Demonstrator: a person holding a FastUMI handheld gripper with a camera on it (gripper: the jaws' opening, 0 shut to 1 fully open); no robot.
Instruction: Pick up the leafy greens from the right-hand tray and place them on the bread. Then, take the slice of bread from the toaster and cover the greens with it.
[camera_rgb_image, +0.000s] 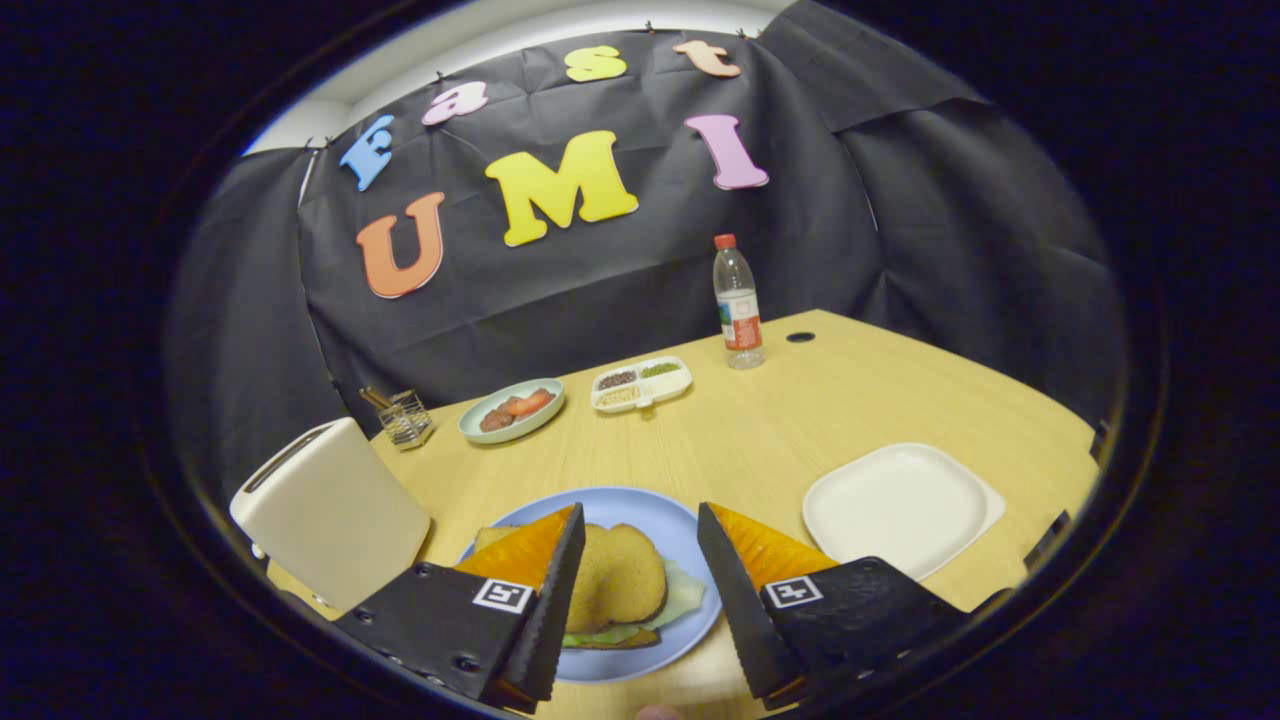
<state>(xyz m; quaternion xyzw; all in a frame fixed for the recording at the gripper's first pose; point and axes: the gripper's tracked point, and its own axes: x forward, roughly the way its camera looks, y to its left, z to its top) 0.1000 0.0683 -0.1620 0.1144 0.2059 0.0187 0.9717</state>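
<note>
Hovering low over a wooden table (760, 440), the hand-held gripper (640, 560) holds its two fingers spread wide with nothing between the pads, framing a blue plate (640, 505) that sits just ahead of them at twelve o'clock. On that plate lies a finished-looking stack: a toasted top slice of bread (620, 575) resting over leafy greens (685, 595), whose pale green edge pokes out toward three o'clock of the slice, with a lower slice (610, 640) peeking out beneath. The greens sit sandwiched so, presumably because the top slice was meant to cover them, and the open fingers suggest the bread has been let go. At about nine o'clock of the plate stands a cream toaster (335, 510), its slot showing no bread. At about three o'clock of the plate rests a white square tray (900, 505), bare, which fits the greens having come from it. Farther off, toward eleven o'clock, a small pale dish (512, 410) carries red and brown food, beside a wire holder (405, 418); toward twelve o'clock a divided snack tray (642, 384) holds small portions; toward one o'clock a water bottle (738, 303) stands upright. Judged from this arrangement, the task appears complete.
</note>
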